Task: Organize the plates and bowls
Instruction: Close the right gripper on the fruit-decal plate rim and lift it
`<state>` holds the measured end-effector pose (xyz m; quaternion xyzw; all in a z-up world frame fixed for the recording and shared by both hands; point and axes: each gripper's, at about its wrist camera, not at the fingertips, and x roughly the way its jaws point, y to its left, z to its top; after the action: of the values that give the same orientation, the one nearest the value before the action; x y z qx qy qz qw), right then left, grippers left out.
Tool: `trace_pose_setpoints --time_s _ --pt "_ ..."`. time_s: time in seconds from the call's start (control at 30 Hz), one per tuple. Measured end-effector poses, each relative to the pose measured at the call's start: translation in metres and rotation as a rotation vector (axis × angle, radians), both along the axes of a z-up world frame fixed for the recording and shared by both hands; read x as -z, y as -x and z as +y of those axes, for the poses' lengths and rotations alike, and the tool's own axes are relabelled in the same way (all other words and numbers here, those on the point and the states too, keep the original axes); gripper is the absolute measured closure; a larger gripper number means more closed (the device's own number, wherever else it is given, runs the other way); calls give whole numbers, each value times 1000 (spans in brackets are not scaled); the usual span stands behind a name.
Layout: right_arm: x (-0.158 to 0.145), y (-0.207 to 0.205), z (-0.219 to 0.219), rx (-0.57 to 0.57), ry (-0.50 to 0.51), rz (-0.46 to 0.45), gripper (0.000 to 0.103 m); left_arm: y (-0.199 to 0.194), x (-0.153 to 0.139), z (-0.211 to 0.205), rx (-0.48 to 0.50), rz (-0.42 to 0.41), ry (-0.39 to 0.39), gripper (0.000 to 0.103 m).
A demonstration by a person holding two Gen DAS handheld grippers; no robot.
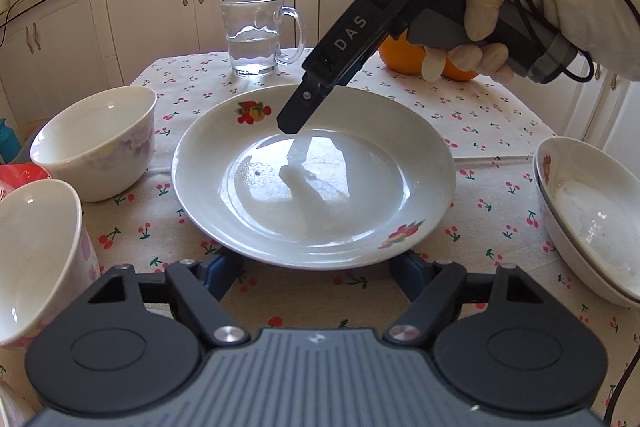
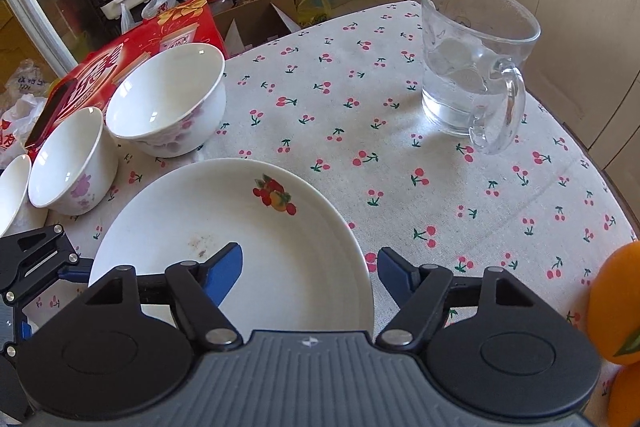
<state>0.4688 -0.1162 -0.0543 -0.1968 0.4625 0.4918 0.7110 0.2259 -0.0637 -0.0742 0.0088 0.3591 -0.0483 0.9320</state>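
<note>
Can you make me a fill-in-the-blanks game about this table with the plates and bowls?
1. The glass mug holds some ____.
2. The tablecloth is printed with little red ____.
3. The plate in the middle has ____ painted on its rim.
4. The right gripper has its jaws ____, one over the plate and one off its edge.

Missing words: water; cherries; fruit; open

plate (image 1: 280,131) – glossy white glazed ceramic | bowls (image 2: 166,99) – same glaze, smooth | mug (image 2: 472,67) – clear glass | tablecloth (image 2: 360,115) – matt woven cloth | gripper (image 2: 310,269) – matt black plastic
</note>
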Motion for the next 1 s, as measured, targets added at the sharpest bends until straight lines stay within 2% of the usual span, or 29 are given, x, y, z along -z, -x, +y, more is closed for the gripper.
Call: trace_pose_setpoints --time_s 0.33,1.0 --pt "8 -9 3 -74 -21 96 25 -1 0 0 4 4 -4 24" --pt "-5 15 -13 -33 -38 97 24 17 -12 0 85 23 -38 26"
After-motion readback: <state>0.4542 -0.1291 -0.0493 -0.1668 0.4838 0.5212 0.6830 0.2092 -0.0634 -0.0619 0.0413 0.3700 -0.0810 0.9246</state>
